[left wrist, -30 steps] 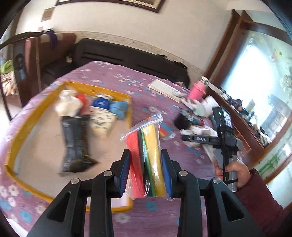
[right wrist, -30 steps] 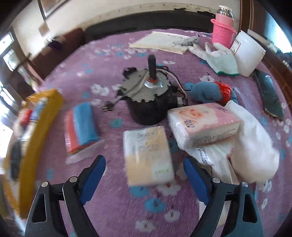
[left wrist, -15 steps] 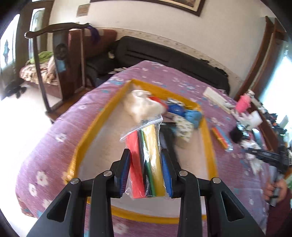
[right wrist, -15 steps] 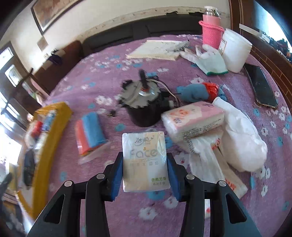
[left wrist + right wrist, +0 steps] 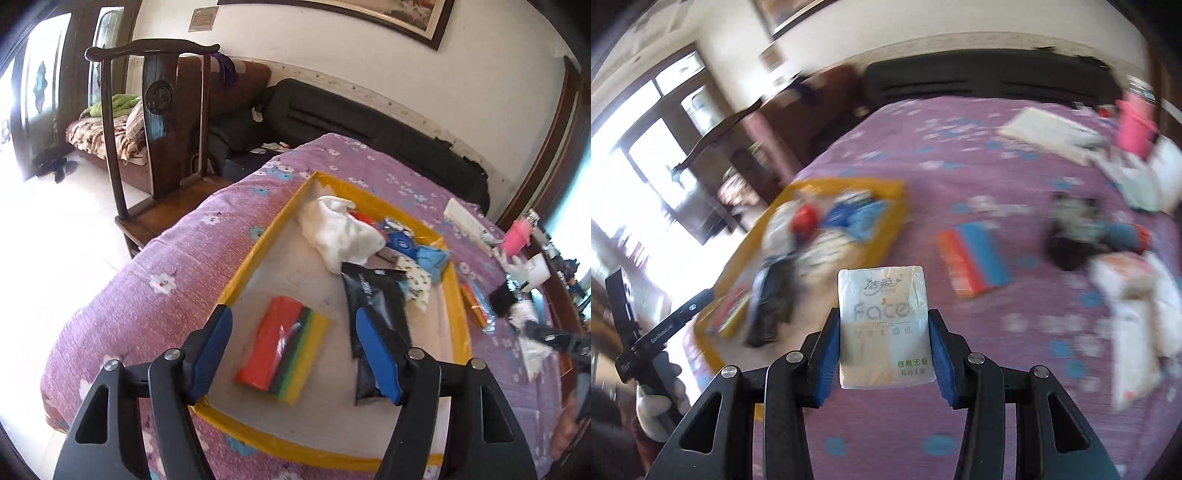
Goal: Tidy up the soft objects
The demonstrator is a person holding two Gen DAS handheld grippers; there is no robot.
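Left gripper (image 5: 293, 354) apart over sponge pack (image 5: 282, 350) lying in tray (image 5: 251, 258). Right gripper (image 5: 884, 354) clamped on tissue pack (image 5: 884, 326); next, carry toward tray at 10 o'clock, then release.

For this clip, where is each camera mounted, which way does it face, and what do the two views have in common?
Left wrist: sits on the left gripper, looking down its open fingers into the yellow-rimmed tray, where the colored sponge pack lies.
Right wrist: sits on the right gripper, facing across the purple floral tablecloth; its fingers clamp a Face tissue pack, and a gloved hand shows lower left.
Shared: the tray and tablecloth.
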